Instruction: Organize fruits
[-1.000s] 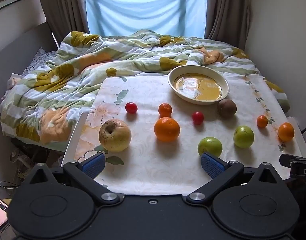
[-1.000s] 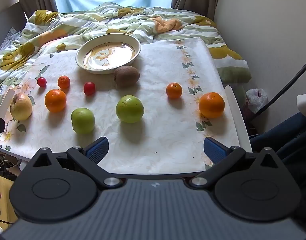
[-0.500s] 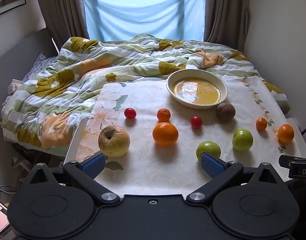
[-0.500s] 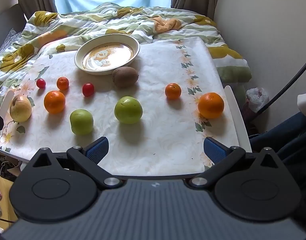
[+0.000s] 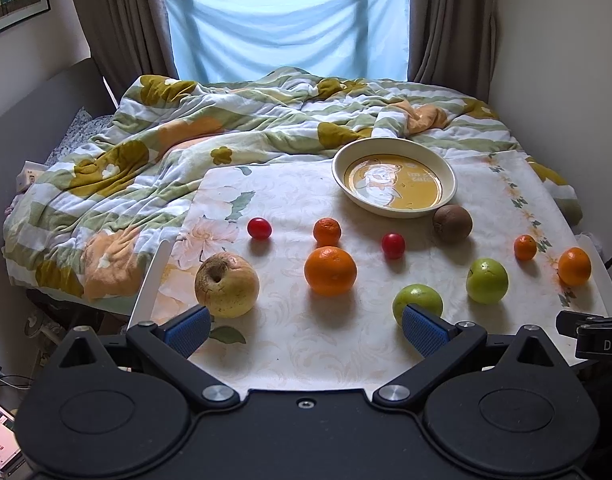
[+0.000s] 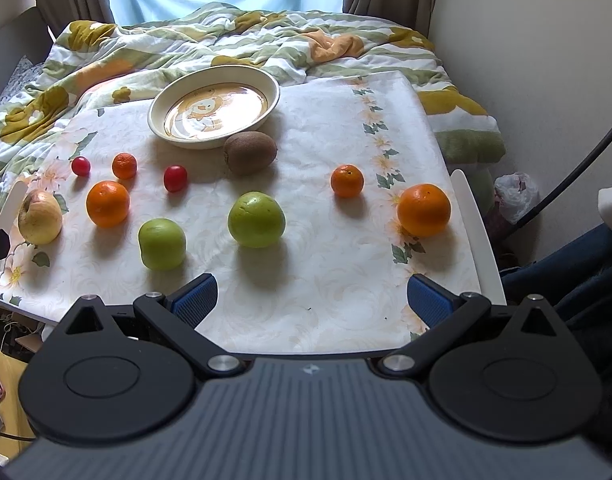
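Fruit all loose on worktop (image 5: 346,344), none in the plate (image 6: 213,110), which sits at the far edge w/ bed quilt (image 5: 185,136) behind. L to R rel. to plate: yellow apple (image 6: 39,217) far left-front, red tomato (image 6: 81,166), small mandarin (image 6: 124,165), big orange (image 6: 107,203), 2nd tomato (image 6: 175,178) left-front; green apple (image 6: 161,243) front; kiwi (image 6: 249,153) just beside plate's right-front rim; 2nd green apple (image 6: 256,219) front-right; small mandarin #2 (image 6: 347,180), big orange #2 (image 6: 424,204) well right. Left gripper (image 5: 306,330) fingers spread wide, holding nothing, near front edge. Right gripper (image 6: 312,298) same: fingers apart, empty.
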